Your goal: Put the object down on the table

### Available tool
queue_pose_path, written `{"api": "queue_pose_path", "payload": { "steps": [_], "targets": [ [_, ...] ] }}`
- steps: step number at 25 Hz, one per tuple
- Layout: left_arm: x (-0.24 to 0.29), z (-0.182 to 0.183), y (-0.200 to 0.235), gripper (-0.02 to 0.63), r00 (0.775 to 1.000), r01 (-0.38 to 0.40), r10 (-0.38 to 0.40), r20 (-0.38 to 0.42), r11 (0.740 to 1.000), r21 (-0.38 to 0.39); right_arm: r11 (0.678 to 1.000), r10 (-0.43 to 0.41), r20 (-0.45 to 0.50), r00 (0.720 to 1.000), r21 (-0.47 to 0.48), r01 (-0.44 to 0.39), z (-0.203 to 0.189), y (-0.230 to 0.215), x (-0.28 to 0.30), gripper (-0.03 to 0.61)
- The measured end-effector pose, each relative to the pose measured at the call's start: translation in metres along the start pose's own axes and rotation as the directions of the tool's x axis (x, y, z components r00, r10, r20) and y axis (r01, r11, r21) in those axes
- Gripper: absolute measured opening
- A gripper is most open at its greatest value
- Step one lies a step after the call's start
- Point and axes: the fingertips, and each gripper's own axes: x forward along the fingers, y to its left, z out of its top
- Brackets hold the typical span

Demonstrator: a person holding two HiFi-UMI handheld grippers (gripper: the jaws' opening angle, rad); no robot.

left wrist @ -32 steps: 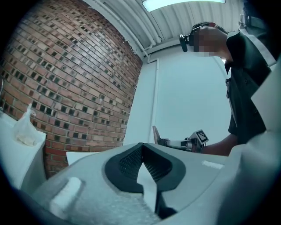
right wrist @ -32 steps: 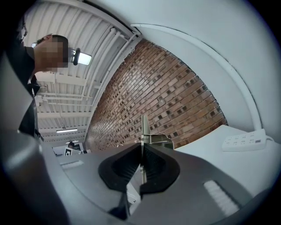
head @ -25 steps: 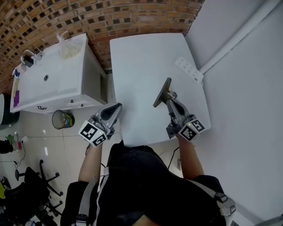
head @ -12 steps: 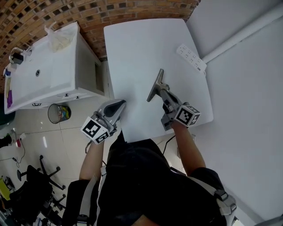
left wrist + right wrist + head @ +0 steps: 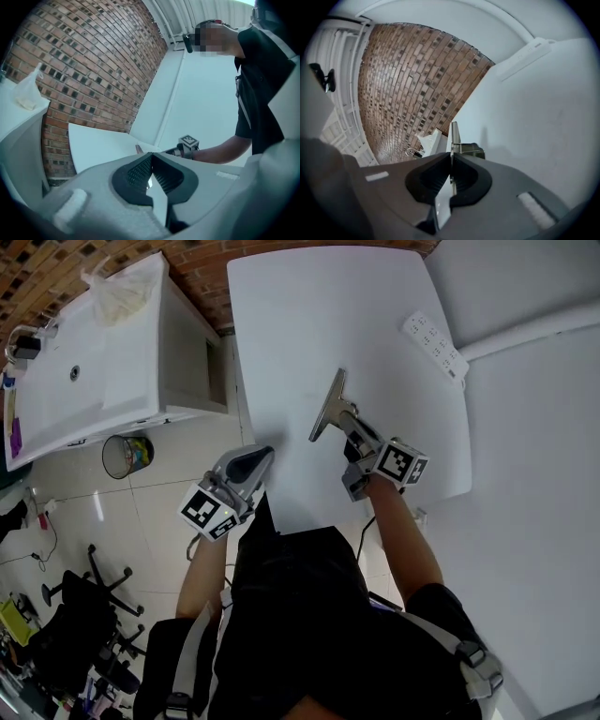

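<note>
A window squeegee [image 5: 327, 406], a thin long blade on a metal handle, is held over the white table [image 5: 309, 315] right of its middle. My right gripper [image 5: 359, 437] is shut on the handle. In the right gripper view the blade [image 5: 454, 133] stands edge-on just beyond the closed jaws [image 5: 451, 157]. I cannot tell whether the blade touches the tabletop. My left gripper [image 5: 257, 458] hangs at the table's near left corner, and in the left gripper view its jaws [image 5: 151, 158] are shut with nothing between them.
A white power strip [image 5: 435, 345] lies at the table's far right edge. A white cabinet [image 5: 84, 362] with a plastic bag on it stands to the left, with a waste bin [image 5: 127, 454] below it. Black office chairs [image 5: 75, 615] stand at lower left. A brick wall lies beyond.
The right gripper has carried the squeegee a little further out over the table and to the left. The left gripper stays by the near left corner. The head view has shifted.
</note>
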Motion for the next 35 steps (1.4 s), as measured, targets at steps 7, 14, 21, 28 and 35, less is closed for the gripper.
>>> {"api": "queue_pose_path", "payload": {
  "steps": [7, 14, 21, 28, 35],
  "targets": [
    [0.0, -0.027, 0.008, 0.002, 0.998, 0.017, -0.018, -0.058, 0.999, -0.03, 0.991, -0.067, -0.053, 0.996, 0.116, 0.073, -0.017, -0.022, 0.022, 0.006],
    [0.004, -0.037, 0.003, 0.002, 0.993, 0.074, -0.079, -0.09, 0.996, -0.056, 0.972, -0.097, -0.042, 0.994, 0.211, 0.104, -0.017, -0.031, 0.031, 0.006],
    [0.013, -0.031, 0.006, 0.002, 0.989, 0.111, -0.114, -0.096, 0.993, -0.044, 0.945, -0.179, -0.048, 0.983, 0.269, 0.186, -0.018, -0.045, 0.033, 0.015],
    [0.022, -0.019, 0.003, 0.002, 0.981, 0.166, -0.166, -0.102, 0.986, -0.006, 0.955, -0.192, -0.026, 0.981, 0.226, 0.193, -0.013, -0.044, 0.031, 0.097],
    [0.026, -0.012, -0.003, 0.002, 0.98, 0.182, -0.183, -0.082, 0.983, -0.021, 0.967, -0.199, -0.039, 0.979, 0.155, 0.202, -0.018, -0.04, 0.018, 0.147]
  ]
}}
